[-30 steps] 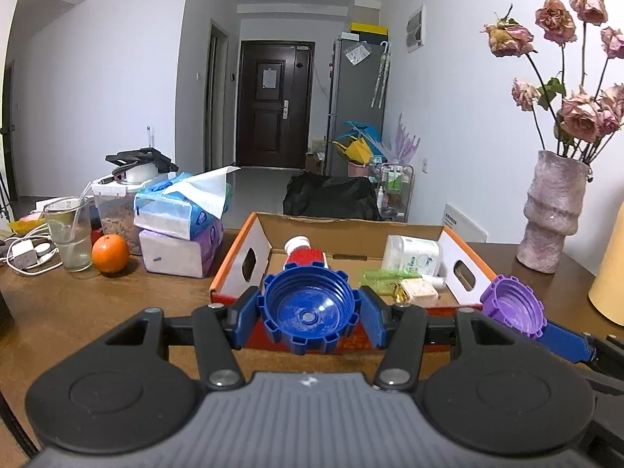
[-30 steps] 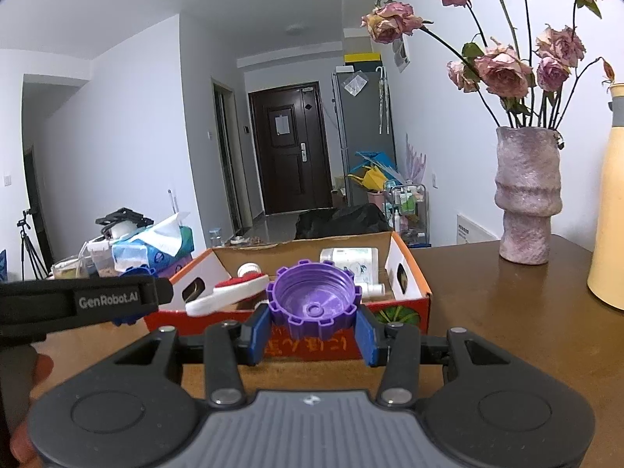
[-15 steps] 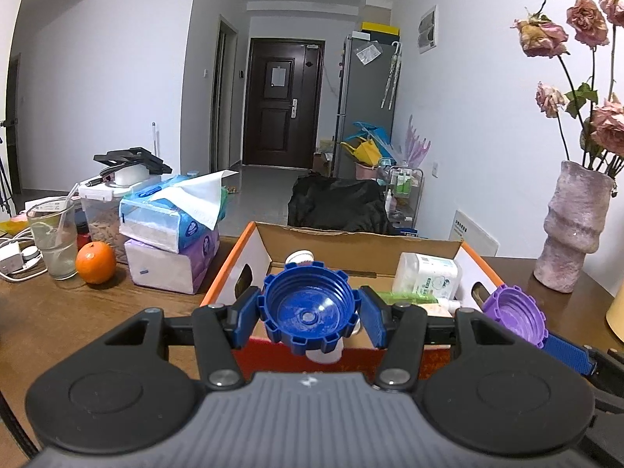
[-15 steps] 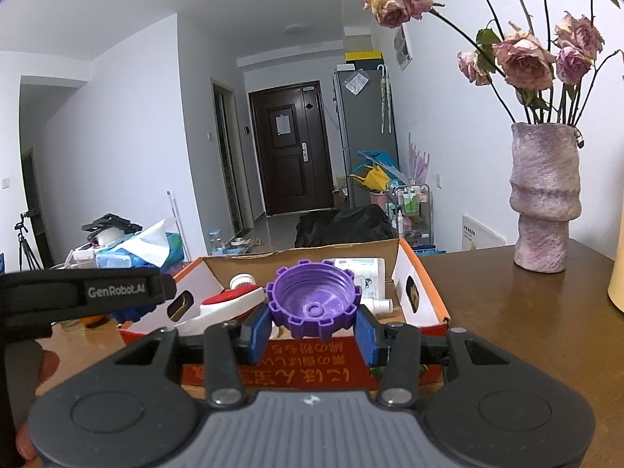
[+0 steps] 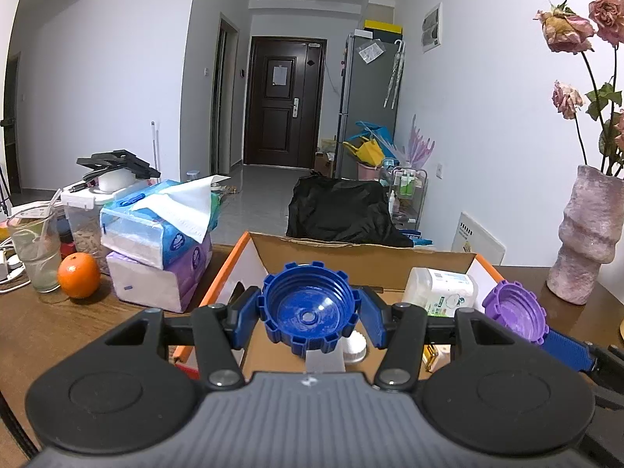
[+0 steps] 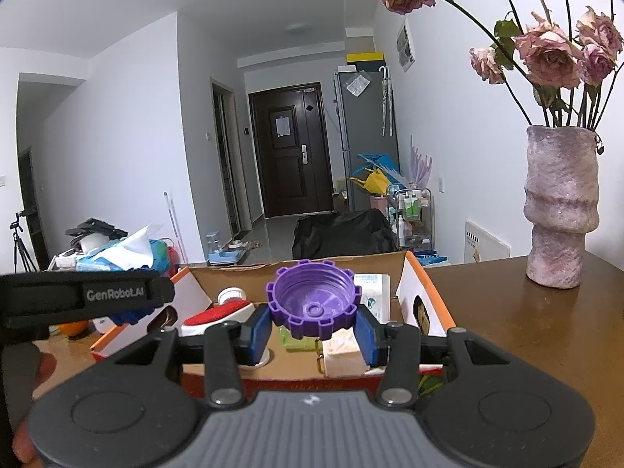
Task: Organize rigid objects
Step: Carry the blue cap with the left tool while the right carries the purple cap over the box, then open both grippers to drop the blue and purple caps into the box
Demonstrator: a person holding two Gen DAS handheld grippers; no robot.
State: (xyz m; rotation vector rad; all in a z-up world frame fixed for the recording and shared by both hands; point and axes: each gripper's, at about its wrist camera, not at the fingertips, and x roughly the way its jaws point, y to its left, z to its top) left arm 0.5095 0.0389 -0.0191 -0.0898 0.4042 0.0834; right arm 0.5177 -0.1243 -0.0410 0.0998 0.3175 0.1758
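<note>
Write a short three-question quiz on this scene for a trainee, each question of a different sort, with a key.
1. True or false: the left tool is shut on the blue cap.
2. Which item sits beside the stacked tissue packs on the table? A) a banana B) an orange C) a mug
3. Fill in: the right tool holds a ______ cap above the open cardboard box.

Key: 1 true. 2 B. 3 purple.
</note>
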